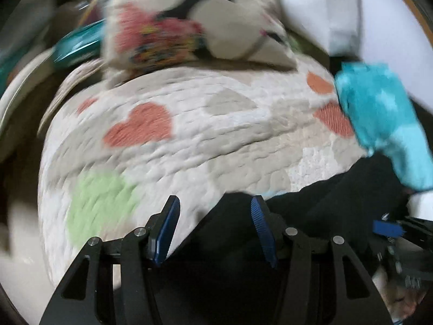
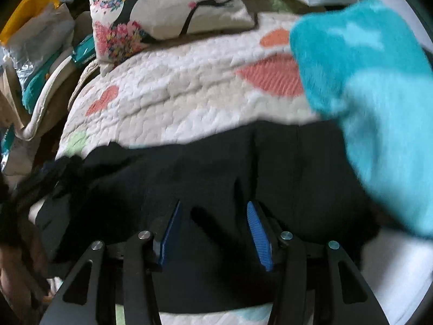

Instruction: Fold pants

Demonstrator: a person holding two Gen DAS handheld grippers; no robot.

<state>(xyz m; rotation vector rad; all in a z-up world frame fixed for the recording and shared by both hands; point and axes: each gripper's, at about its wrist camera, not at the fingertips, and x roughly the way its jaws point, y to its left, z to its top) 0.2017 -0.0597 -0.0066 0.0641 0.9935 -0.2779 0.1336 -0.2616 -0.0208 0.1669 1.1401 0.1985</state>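
Observation:
Black pants [image 2: 243,168] lie spread across a white quilted bedspread [image 2: 189,94] with heart patches. My right gripper [image 2: 213,205] hovers over the middle of the pants, jaws open, with only flat fabric under the gap. In the left wrist view the pants [image 1: 338,200] fill the lower right. My left gripper [image 1: 215,203] is open at their left edge, one finger over the quilt [image 1: 162,162] and the other over black cloth. Part of the right gripper [image 1: 389,230] shows at the right edge of that view.
A fuzzy turquoise cloth [image 2: 365,94] overlaps the pants' right side and shows as the same turquoise cloth [image 1: 384,119] in the left wrist view. A floral pillow [image 2: 167,13] lies at the head of the bed. Bags and clutter [image 2: 35,40] crowd the left. A hand [image 2: 16,270] shows at the lower left.

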